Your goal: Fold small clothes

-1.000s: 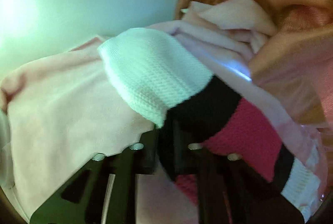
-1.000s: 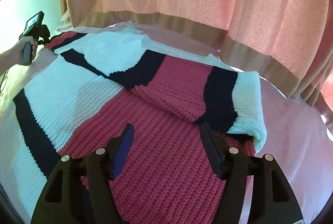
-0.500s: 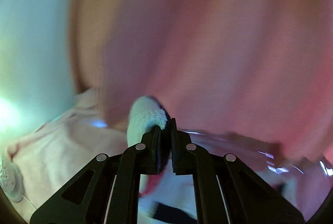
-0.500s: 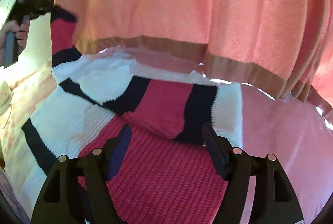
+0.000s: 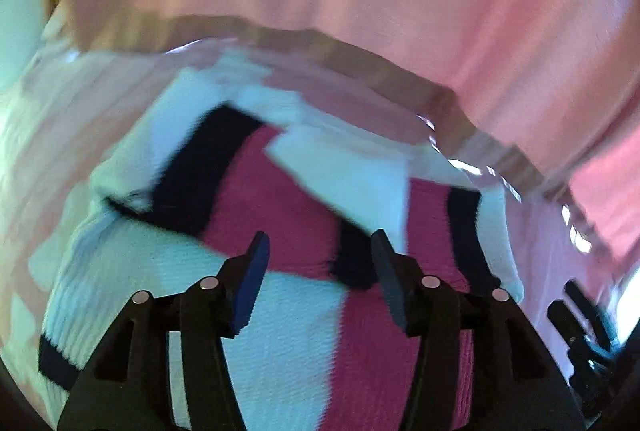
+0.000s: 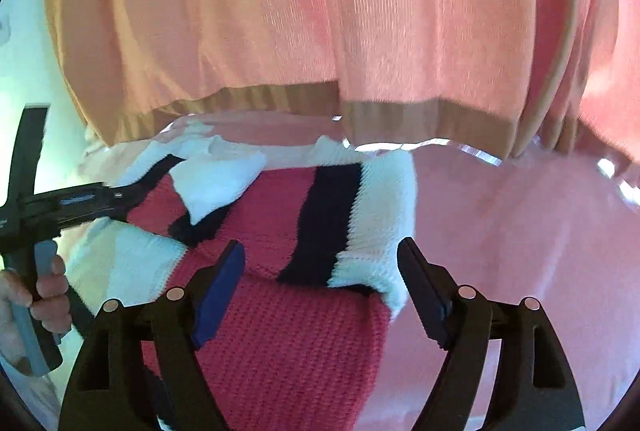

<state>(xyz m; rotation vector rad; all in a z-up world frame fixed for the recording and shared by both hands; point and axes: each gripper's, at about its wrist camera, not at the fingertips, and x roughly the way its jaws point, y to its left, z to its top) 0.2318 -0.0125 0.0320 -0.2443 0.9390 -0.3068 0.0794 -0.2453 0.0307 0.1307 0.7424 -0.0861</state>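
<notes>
A knitted sweater (image 6: 288, 331) in red, black and white bands lies on a pink sheet (image 6: 520, 231). Both sleeves lie folded across its body: the right sleeve (image 6: 332, 215) and the left sleeve's white cuff (image 6: 216, 183). My right gripper (image 6: 320, 243) hovers over the red body, its jaws opening with nothing between them. In the blurred left wrist view my left gripper (image 5: 320, 235) hangs above the sweater (image 5: 264, 207) near the dropped cuff (image 5: 352, 175). Its jaws are also opening and hold nothing. A hand (image 6: 48, 287) grips the left tool's handle.
A pink curtain (image 6: 400, 31) with a tan hem hangs close behind the far edge of the sheet. A pale wall (image 6: 24, 71) stands at the left. Bare pink sheet stretches to the right of the sweater.
My left gripper carried the white sleeve cuff up and across over the sweater's body, then let go and opened. My right gripper rose a little and its jaws widened.
</notes>
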